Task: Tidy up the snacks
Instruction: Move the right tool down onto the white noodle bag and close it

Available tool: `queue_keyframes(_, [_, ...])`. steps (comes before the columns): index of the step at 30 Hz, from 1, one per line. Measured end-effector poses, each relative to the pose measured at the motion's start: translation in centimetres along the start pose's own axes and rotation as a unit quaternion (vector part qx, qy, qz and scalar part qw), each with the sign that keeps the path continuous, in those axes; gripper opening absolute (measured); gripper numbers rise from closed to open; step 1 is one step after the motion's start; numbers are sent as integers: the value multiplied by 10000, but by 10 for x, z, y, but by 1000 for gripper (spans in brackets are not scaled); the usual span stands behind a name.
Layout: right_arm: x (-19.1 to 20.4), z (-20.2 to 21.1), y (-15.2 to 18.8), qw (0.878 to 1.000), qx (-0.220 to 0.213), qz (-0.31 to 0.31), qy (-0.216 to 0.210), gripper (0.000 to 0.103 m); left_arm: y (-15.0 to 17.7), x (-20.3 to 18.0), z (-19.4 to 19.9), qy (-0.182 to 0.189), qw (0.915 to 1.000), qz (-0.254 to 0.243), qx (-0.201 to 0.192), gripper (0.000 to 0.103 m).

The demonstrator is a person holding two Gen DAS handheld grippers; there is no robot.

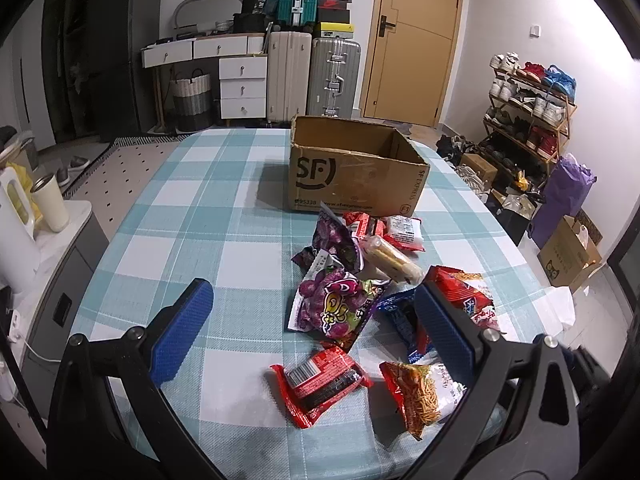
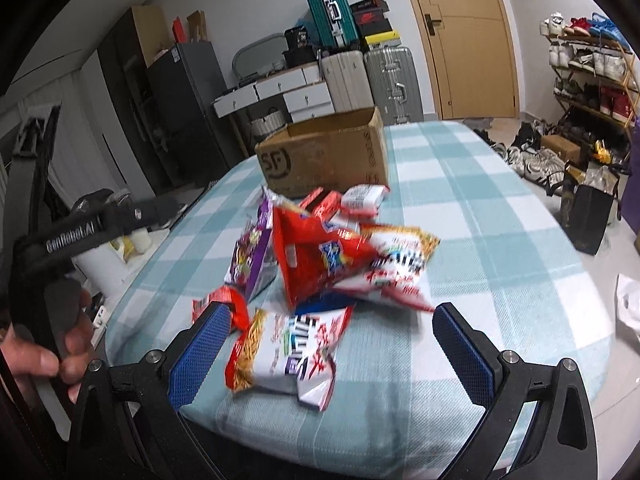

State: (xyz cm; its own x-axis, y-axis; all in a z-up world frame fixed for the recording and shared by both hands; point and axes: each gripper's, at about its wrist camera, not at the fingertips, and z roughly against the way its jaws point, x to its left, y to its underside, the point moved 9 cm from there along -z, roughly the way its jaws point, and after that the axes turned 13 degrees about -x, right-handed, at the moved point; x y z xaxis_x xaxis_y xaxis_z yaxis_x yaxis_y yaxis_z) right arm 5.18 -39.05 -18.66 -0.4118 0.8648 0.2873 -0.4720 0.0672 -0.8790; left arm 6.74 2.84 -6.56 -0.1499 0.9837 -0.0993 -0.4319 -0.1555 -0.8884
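A pile of snack packets lies on the checked tablecloth in front of an open SF cardboard box (image 1: 352, 168), also in the right wrist view (image 2: 324, 156). In the left wrist view my left gripper (image 1: 312, 300) is open above a purple grape-candy bag (image 1: 336, 304), with a red packet (image 1: 320, 384) and a noodle-snack bag (image 1: 424, 396) nearer the front edge. My right gripper (image 2: 330, 322) is open and empty, just above the noodle-snack bag (image 2: 284, 352), with a large red bag (image 2: 320, 256) behind it. The left gripper's body (image 2: 80, 232) shows at the left.
The table (image 1: 192, 208) has its front edge close below the grippers. A side cabinet with a cup (image 1: 50, 204) stands at the left. Suitcases (image 1: 312, 76), drawers, a door and a shoe rack (image 1: 528, 108) lie beyond the table.
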Motion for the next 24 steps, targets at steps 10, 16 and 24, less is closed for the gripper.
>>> queue_keyframes(10, [16, -25, 32, 9988, 400, -16, -298, 103, 3, 6, -1, -33, 10000, 40, 31, 100])
queue_keyframes(16, [23, -40, 45, 9969, 614, -174, -459, 103, 6, 10, -3, -64, 9999, 61, 55, 100])
queue_keyframes(24, [25, -50, 51, 9953, 749, -302, -531, 103, 14, 19, -11, -95, 9997, 115, 202, 100])
